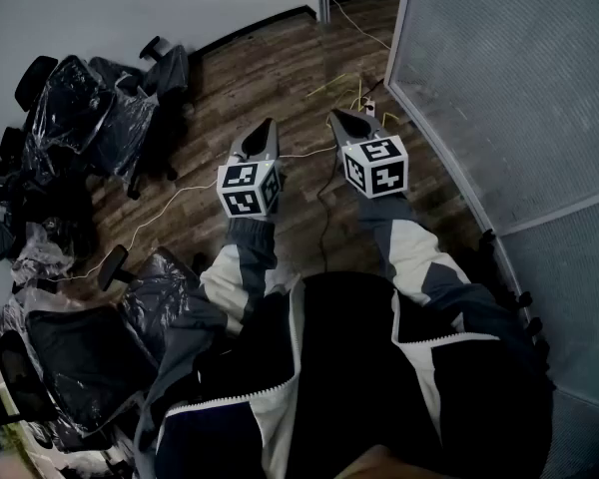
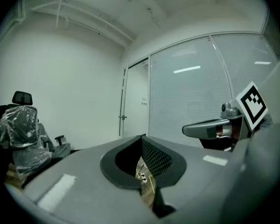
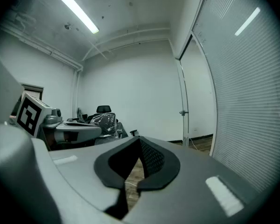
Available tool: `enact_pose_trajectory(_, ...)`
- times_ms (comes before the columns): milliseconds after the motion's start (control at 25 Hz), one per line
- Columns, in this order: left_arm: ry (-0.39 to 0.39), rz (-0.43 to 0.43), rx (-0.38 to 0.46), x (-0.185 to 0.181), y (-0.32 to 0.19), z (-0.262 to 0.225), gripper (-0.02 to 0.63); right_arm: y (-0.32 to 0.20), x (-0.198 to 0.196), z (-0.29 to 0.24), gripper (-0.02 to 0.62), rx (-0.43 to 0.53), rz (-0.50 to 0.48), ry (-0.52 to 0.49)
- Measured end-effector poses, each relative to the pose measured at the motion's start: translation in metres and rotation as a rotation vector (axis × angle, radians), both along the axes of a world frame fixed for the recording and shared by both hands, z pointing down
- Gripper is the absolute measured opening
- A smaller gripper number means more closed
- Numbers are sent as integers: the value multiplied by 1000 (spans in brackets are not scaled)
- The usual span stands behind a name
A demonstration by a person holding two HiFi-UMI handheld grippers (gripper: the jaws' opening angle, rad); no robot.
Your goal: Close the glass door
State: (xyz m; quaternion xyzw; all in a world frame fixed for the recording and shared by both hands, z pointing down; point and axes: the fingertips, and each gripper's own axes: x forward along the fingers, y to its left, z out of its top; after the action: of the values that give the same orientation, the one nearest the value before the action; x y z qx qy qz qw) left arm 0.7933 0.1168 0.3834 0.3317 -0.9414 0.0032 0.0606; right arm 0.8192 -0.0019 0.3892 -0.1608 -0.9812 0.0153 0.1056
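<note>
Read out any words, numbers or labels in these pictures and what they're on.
No readable text.
Left black-and-white marker cube: square code pattern, no letters.
Right black-and-white marker cube: likewise.
Small dark marks beside the frosted glass partition: too small to read.

Cropped, covered, too small to name

Cut by right edge: frosted glass panel [image 1: 509, 78]; cut by left and bottom edges: plastic-wrapped chairs [image 1: 75, 357]; hidden under dark jacket [image 1: 359, 367]: nearer floor [image 1: 280, 78]; too small to identify: door handle [image 3: 182, 112], pale thing on floorboards [image 2: 143, 177].
</note>
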Motion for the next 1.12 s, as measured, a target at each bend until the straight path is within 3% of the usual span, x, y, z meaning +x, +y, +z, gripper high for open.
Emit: enact_pose_trajectory(1120, 25, 4, 34, -14, 16, 13, 5, 26, -13, 13, 5, 14, -42, 6)
